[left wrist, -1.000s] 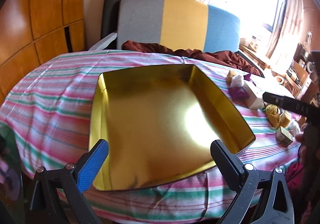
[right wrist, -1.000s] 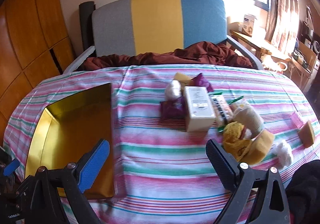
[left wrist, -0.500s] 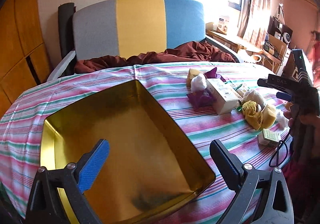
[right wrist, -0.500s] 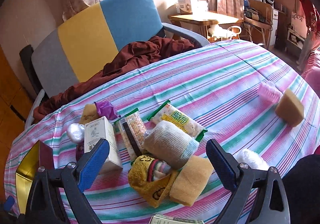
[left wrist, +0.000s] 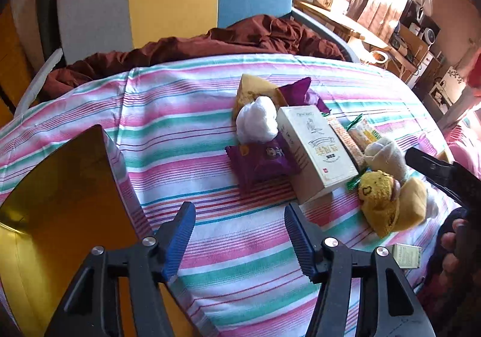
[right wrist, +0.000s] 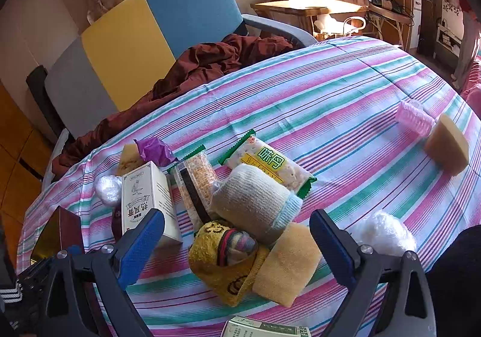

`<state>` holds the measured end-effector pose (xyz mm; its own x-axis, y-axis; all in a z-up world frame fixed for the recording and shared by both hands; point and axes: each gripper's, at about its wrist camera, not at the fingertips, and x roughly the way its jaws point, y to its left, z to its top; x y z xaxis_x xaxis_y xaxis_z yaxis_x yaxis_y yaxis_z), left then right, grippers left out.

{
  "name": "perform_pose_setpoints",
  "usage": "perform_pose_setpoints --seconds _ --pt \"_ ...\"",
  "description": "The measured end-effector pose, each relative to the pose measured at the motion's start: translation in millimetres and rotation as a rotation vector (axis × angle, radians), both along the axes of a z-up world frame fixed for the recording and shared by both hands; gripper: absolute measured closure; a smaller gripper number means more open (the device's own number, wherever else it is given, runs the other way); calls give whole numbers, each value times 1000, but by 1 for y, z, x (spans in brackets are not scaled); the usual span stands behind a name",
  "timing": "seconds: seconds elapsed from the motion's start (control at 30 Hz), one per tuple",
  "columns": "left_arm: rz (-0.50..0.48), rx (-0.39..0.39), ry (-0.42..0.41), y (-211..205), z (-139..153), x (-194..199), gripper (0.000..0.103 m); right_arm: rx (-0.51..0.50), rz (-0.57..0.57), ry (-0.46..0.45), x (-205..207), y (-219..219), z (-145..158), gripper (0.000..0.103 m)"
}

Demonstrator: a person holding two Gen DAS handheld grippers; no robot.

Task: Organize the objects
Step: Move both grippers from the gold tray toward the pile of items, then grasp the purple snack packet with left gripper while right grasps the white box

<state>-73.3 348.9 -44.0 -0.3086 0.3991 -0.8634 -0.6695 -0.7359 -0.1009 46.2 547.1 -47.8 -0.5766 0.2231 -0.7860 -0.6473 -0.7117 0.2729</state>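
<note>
**Both jaws released above a cluttered striped worktop**

Plainly, the left gripper [left wrist: 239, 230] hovers low in its frame with jaws spread apart and nothing between them, over the pink, green and white striped tablecloth [left wrist: 180, 126]. At the left edge of that view sits the gold tin tray [left wrist: 60, 201], its near wall rising beside the left finger. Right of centre lies a pile: a white carton [left wrist: 315, 150] with a purple snack packet [left wrist: 261, 162] touching its left side, a white cotton ball [left wrist: 257, 120] above the packet, and a yellow knitted toy [left wrist: 378, 201] at the lower right. A small green-printed box [left wrist: 407, 255] lies alone near the right edge.

The right gripper [right wrist: 237, 243] also stands released, its jaws wide either side of the yellow knitted toy [right wrist: 222, 258] and a tan sponge [right wrist: 288, 261] without touching them. Just above rests a rolled grey sock [right wrist: 255, 198], partly over a green-edged cracker packet [right wrist: 270, 162]. The white carton [right wrist: 147, 198] stands at the left centre, with a clear-wrapped biscuit bar [right wrist: 195, 183] beside it. Well apart, at the right edge, a pink hair roller [right wrist: 413, 119] lies just beside a second tan sponge [right wrist: 448, 147]. A colour-block chair [right wrist: 135, 45] with dark red cloth [right wrist: 210, 60] stands behind the worktop.
</note>
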Motion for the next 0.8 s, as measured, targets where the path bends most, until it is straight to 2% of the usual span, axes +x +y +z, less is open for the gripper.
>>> perform_pose_setpoints --seconds 0.2,0.3,0.43,0.5,0.53,0.57,0.63,0.8 --pt "49 -41 -41 29 -21 -16 40 -30 24 4 -2 0 -2 4" --pt "80 -1 -91 34 -25 -30 27 -35 28 4 -3 0 -2 4" --pt "68 17 -39 47 -23 -43 13 -43 31 -2 -4 0 -4 4" --pt "44 5 -33 56 -29 -48 15 -40 26 -5 -3 0 -5 4" --pt "39 1 -44 60 -34 -51 23 -43 24 -4 -3 0 -5 4" --pt "32 7 -76 61 -38 -53 38 -46 22 -4 -2 1 -5 4" --pt "29 10 -55 58 -38 -48 42 -46 21 -3 -2 1 -5 4" --pt "-6 25 -75 46 -37 -18 45 -31 23 -1 -3 1 -3 4"
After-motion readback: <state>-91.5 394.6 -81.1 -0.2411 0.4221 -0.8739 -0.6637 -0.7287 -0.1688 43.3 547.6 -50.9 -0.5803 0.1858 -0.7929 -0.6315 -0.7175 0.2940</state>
